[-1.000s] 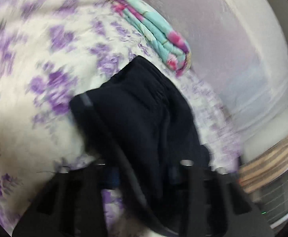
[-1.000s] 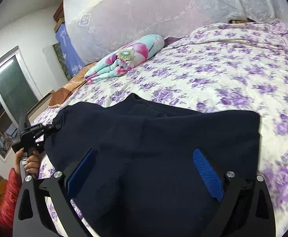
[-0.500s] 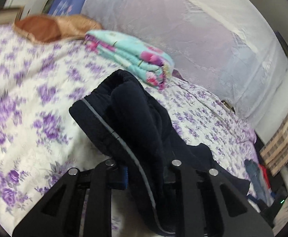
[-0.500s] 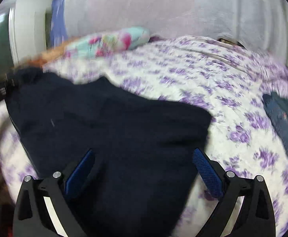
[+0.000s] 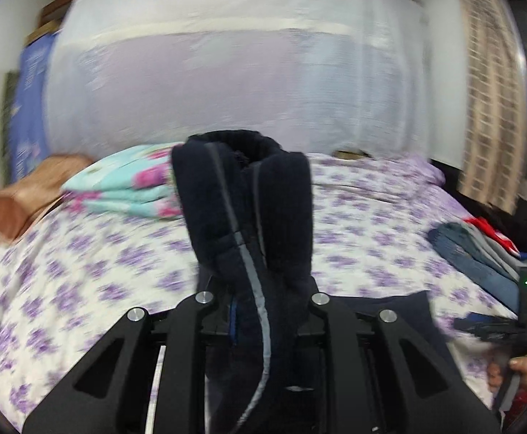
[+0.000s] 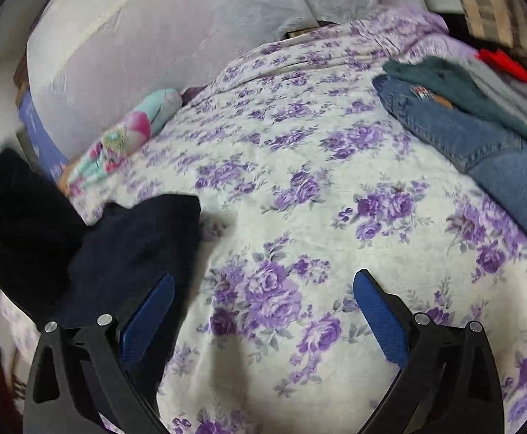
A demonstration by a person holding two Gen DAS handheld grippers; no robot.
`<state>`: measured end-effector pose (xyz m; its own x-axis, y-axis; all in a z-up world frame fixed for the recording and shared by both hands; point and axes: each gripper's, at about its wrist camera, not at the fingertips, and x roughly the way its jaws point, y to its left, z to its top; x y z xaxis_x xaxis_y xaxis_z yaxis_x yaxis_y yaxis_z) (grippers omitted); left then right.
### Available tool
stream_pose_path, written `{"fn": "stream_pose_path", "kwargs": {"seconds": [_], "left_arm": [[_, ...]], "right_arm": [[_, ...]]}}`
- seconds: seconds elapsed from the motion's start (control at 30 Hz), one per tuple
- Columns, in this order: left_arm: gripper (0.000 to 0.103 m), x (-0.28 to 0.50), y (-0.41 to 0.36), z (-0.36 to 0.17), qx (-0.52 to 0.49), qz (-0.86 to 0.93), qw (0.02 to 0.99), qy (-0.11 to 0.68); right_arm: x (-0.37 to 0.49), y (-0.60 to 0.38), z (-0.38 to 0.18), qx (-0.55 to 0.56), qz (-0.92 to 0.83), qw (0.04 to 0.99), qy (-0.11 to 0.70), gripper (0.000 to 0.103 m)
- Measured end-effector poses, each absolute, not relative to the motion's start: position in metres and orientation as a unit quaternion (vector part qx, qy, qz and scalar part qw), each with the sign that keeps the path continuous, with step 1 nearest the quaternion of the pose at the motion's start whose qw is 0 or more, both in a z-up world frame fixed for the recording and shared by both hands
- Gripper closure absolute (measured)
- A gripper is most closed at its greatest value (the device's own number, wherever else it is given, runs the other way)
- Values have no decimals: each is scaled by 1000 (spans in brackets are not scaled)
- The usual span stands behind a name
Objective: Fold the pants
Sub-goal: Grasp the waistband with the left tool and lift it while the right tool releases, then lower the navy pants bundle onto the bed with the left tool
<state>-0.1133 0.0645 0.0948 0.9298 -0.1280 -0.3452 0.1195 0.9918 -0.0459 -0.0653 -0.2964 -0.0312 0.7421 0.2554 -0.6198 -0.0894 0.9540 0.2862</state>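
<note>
The bed [image 6: 299,195] is covered with a white spread printed with purple flowers. Near its head a folded turquoise-and-pink floral blanket [image 6: 126,144] lies on the spread, with an orange-brown pillow [image 5: 24,199] just beside it. Along the other side folded clothes lie in a row: blue jeans [image 6: 462,126], with a dark green garment [image 6: 444,79] resting on them. Part of the dark navy pants [image 6: 133,238] lies on the near edge.

Navy pants [image 5: 249,217] lifted off the bed by left tool [image 5: 259,300], right tool [image 6: 263,311] now over bare bedspread [image 6: 299,181]
</note>
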Motion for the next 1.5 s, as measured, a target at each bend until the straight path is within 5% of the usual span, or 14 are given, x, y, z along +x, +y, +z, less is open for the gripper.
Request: {"fn": "stream_pose_path", "kwargs": {"seconds": [0.13,0.33,0.63,0.67,0.7,0.77,0.93,1.1,1.23,1.5], "left_arm": [[86,-123,-7,91,48,-120,976,173],[87,-123,-99,27,176,-153,948,217],[81,-135,-126,-26,286,-119,925,221],[65,-135,-126,-26,284,-126,923,228],[37,-137,-126,-25,276,-139,922,234],[13,-154,-124,-15,255,-161,929,213],[10,-186,-114,21,250,-188,937,157],[10,-132,-74,50,139,-119,963,198],[10,-95,-80,-3,144,-148,927,312],[10,-114,-59,-19,81,-155,944,278]], "right_arm": [[-74,-297,-24,119,117,934,316,3],[-80,-354,-34,279,124,908,285,3],[-79,-353,-33,279,133,908,281,3],[-79,-354,-33,283,135,908,279,3],[-80,-354,-34,285,136,907,278,3],[-80,-354,-34,284,135,907,278,4],[-80,-354,-34,282,134,908,279,4],[-81,-351,-33,273,127,911,281,4],[-80,-349,-33,266,122,913,285,3],[-73,-311,2,168,126,933,292,4]]}}
